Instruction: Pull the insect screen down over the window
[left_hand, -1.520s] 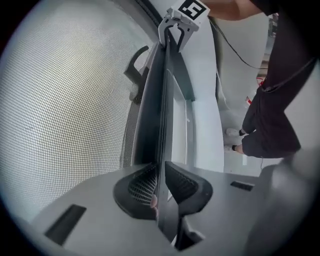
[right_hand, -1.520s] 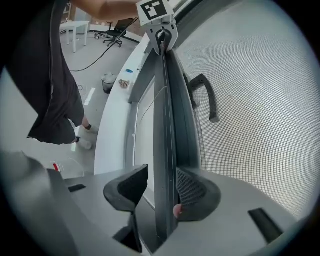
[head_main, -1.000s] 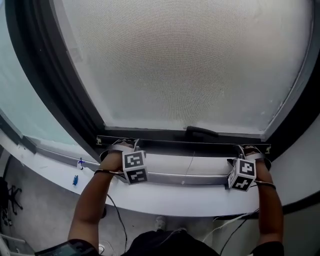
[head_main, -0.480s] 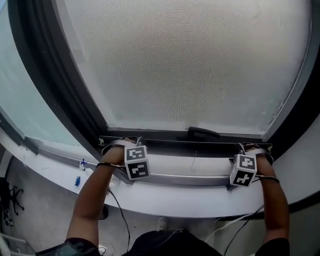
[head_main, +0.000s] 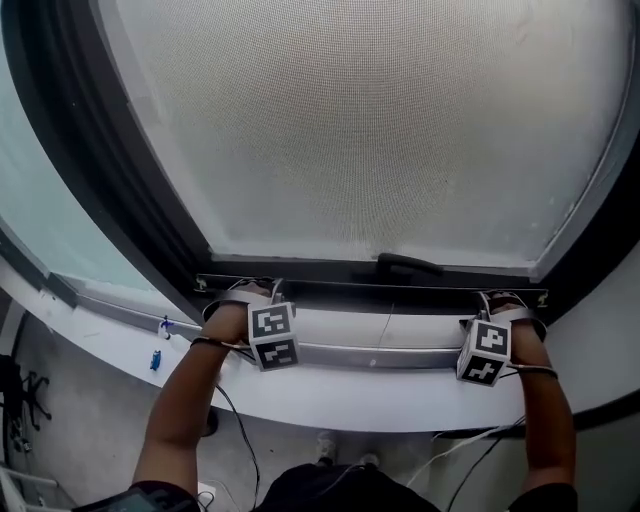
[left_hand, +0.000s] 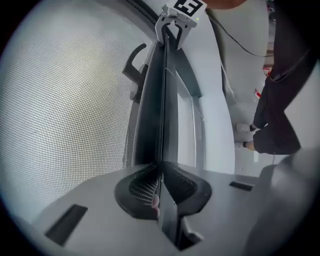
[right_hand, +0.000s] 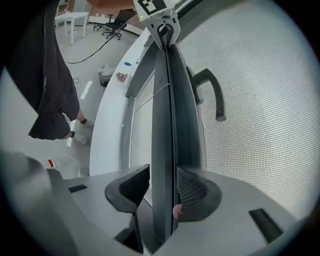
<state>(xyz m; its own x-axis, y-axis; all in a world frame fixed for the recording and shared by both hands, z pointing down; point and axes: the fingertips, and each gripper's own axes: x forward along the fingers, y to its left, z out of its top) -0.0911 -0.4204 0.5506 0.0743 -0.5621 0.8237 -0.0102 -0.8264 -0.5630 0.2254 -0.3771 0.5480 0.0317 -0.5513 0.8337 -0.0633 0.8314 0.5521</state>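
Left claw (left_hand: 160, 182): clamped on the thin edge of the bottom bar (left_hand: 156, 110) at its left end; jaws have just been closing, both ribbed pads (left_hand: 142, 185) pressed against the bar.
Right claw (right_hand: 162, 191): closed on the same bar at its right end, one pad on each face.
Hands: left hand (head_main: 228, 318) and right hand (head_main: 520, 325) each grip a claw from below, forearms reaching up from the bottom edge of the head view.
Insect screen (head_main: 370, 130): fine grey mesh fills the window opening from the top of the head view down to the bar.
Bar position: low, lying level across the opening, near the windowsill (head_main: 330, 395) and just above the metal track (head_main: 400, 357).
Handle (head_main: 405, 265): dark, curved, fixed on the bar near its middle, between the two claws and touched by neither.
Window frame (head_main: 120, 190): dark, on both sides of the mesh.
Sill items: small blue things (head_main: 152, 360) to the left, well apart from the left claw.
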